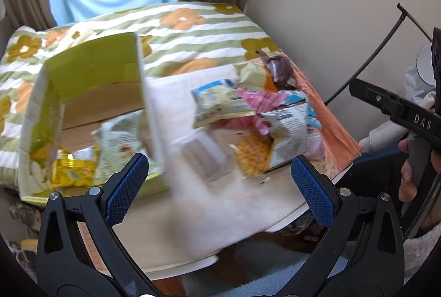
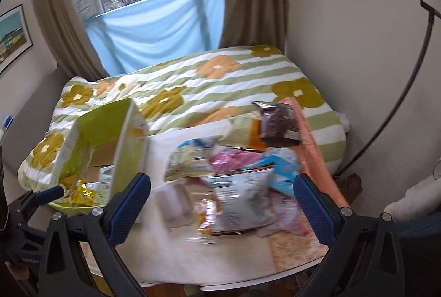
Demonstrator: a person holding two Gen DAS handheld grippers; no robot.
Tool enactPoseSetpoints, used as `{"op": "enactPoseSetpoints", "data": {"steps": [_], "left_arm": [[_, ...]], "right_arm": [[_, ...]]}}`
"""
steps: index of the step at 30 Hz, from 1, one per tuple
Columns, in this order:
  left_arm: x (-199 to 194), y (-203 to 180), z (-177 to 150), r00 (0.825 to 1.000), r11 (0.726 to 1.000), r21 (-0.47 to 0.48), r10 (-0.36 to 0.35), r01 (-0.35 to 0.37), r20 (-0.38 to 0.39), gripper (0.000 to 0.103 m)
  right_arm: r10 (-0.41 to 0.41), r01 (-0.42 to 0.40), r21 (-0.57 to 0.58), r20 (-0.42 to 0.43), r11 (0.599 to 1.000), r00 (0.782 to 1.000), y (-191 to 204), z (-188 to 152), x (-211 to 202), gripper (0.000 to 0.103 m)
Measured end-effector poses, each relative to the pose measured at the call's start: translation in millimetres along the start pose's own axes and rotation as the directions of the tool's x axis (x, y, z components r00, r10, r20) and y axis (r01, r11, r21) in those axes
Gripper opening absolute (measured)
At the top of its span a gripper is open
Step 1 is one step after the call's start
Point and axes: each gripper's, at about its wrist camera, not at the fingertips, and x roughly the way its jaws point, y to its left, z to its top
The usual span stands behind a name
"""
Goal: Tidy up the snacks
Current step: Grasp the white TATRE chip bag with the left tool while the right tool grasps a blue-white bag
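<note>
A green cardboard box (image 1: 91, 68) (image 2: 107, 115) stands open at the table's left, holding a yellow packet (image 1: 73, 167) and a pale green packet (image 1: 121, 142). A heap of snack packets (image 1: 259, 115) (image 2: 237, 186) lies on the right: pink, white-grey, light blue, a brown one (image 1: 278, 68) (image 2: 278, 123) at the back. A clear packet (image 1: 204, 156) lies alone in the middle. My left gripper (image 1: 219, 186) hangs open above the table's near side, empty. My right gripper (image 2: 222, 200) is open over the heap, empty.
The round white table (image 1: 193, 228) carries a white cloth and an orange cloth (image 1: 328, 120) at the right. Behind lies a bed with a flowered striped quilt (image 2: 226, 82). A person's hand (image 1: 408, 175) holds the right gripper at the far right. A wall and black cable (image 2: 408, 84) stand right.
</note>
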Motion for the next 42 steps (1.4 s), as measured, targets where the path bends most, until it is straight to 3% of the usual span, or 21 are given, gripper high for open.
{"op": "enactPoseSetpoints", "data": {"steps": [9,15,21,34,36,40,42], "left_arm": [[68,-79,8,0.997,0.996,-0.077,0.029,-0.035,-0.077,0.102],[110,-105,9,0.992,0.991,-0.115,0.063,-0.075,-0.107,0.102],[144,-112,12,0.989,0.992,-0.100,0.063,-0.077,-0.137,0.102],[197,-97,11,0.974,0.992,-0.123,-0.013,-0.015,-0.226,0.101],[199,-97,12,0.973,0.992,-0.127,-0.032,0.003,-0.230,0.095],[205,-97,15,0.966,0.990,-0.133,-0.084,0.053,-0.245,0.070],[206,-96,15,0.964,0.990,-0.129,-0.092,0.061,-0.250,0.069]], "right_arm": [[0.087,-0.074,0.104,-0.121,0.992,0.989,-91,25,59,0.103],[0.161,-0.129,0.159,-0.217,0.979,0.963,-112,27,107,0.103],[0.196,-0.134,0.229,-0.279,0.964,0.940,-122,22,143,0.103],[0.167,-0.066,0.276,-0.362,0.959,0.917,-120,15,190,0.103],[0.169,-0.061,0.287,-0.369,0.956,0.914,-121,15,193,0.103],[0.170,-0.051,0.309,-0.370,0.950,0.913,-125,15,198,0.103],[0.177,-0.052,0.319,-0.379,0.946,0.908,-126,13,201,0.103]]}}
